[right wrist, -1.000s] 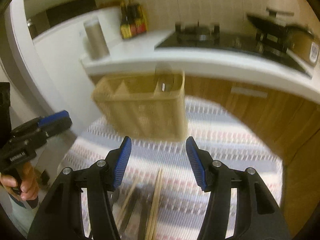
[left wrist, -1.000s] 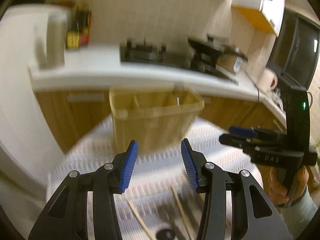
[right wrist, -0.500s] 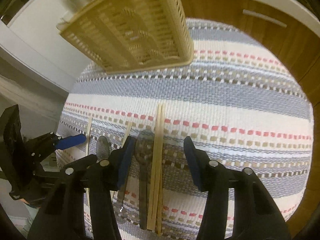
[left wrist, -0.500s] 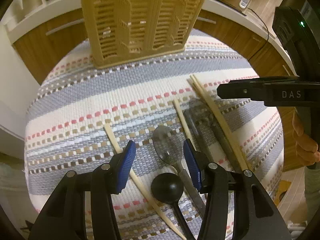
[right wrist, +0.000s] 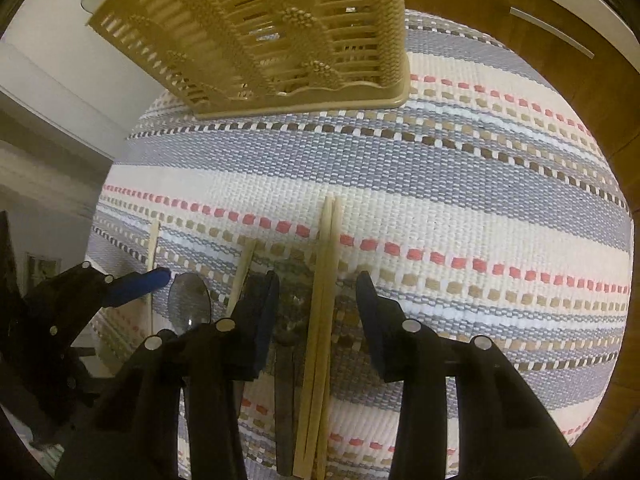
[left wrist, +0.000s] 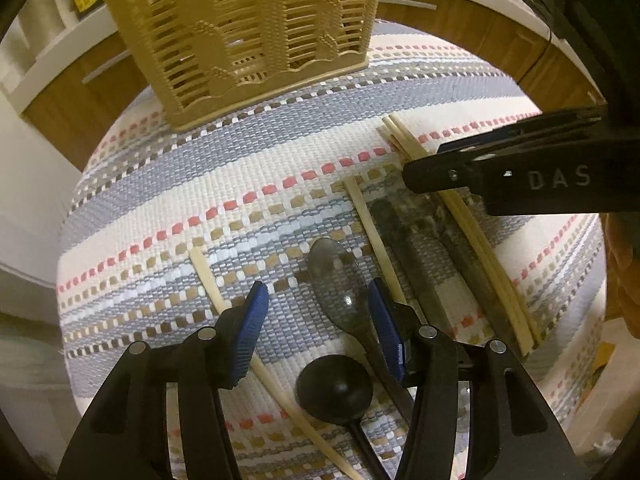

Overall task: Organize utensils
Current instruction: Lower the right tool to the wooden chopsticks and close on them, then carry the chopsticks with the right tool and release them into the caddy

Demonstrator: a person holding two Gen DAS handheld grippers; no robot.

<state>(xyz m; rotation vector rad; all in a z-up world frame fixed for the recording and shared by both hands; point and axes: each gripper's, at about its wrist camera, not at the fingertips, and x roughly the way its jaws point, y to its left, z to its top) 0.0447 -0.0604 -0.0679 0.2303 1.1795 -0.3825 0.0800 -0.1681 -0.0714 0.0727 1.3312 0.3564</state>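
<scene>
Presently the left gripper [left wrist: 318, 312] hangs low over the striped mat [left wrist: 248, 168] with its fingers spread and pinching nothing; its jaws have just been opening, and the grey spoon [left wrist: 340, 284] lies between them, bowl toward 12 o'clock, just beside the right-hand pad. At 6 o'clock of that spoon rests a black ladle [left wrist: 334, 388], and a single pale chopstick [left wrist: 208, 276] runs under the left-hand pad. The right gripper [right wrist: 318, 308] also stands parted with no contact; its jaws have just been closing, straddling the paired chopsticks [right wrist: 326, 280], with dark utensils [right wrist: 286, 320] lying alongside at 9 o'clock. The slatted tan holder [right wrist: 280, 32] stands upright on the mat at 12 o'clock, well apart from both grippers. Judged step: approach to first pick-up, nothing yet held. The next move calls for a further descent, centring on spoon and chopstick pair respectively, then closing without catching neighbours.
</scene>
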